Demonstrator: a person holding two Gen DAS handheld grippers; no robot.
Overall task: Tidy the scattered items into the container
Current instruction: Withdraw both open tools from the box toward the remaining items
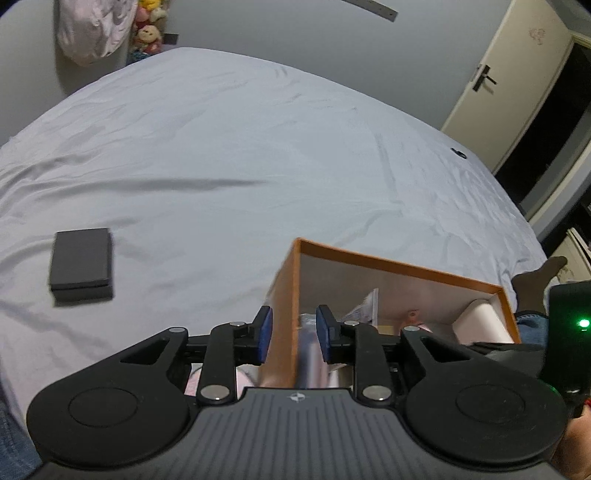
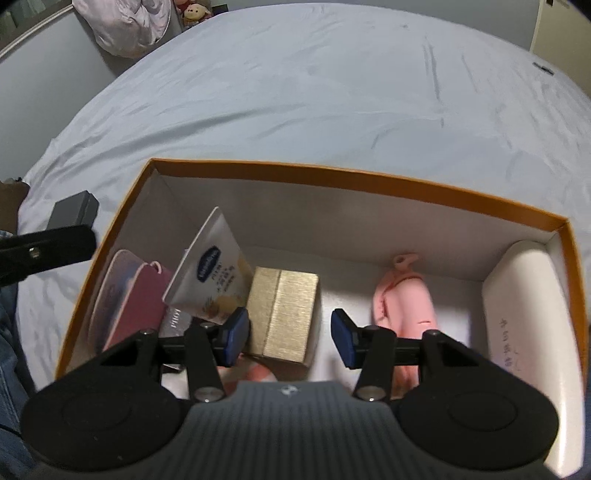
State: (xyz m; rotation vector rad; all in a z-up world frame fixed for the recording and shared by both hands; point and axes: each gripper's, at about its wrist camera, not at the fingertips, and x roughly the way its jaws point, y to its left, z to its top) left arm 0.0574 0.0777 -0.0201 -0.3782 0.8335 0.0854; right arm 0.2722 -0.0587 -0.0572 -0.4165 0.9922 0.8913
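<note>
An orange cardboard box (image 2: 354, 181) with a white inside sits on the bed. In it lie a gold box (image 2: 284, 314), a white tube with a blue logo (image 2: 210, 273), a dark pink pouch (image 2: 129, 299), a pink item (image 2: 402, 295) and a white case (image 2: 532, 314). My right gripper (image 2: 289, 341) is open over the gold box; the left pad is beside it, the right pad apart from it. My left gripper (image 1: 294, 334) is open astride the box's left wall (image 1: 286, 314), with a blurred translucent item just inside. A dark grey box (image 1: 81, 264) lies on the sheet to the left.
The pale sheet (image 1: 240, 147) stretches far beyond the box. A pink bundle (image 1: 88, 29) and plush toys (image 1: 149, 33) are at the far left corner. A door (image 1: 509, 74) stands at the right. Denim cloth (image 2: 7, 332) shows at the near left.
</note>
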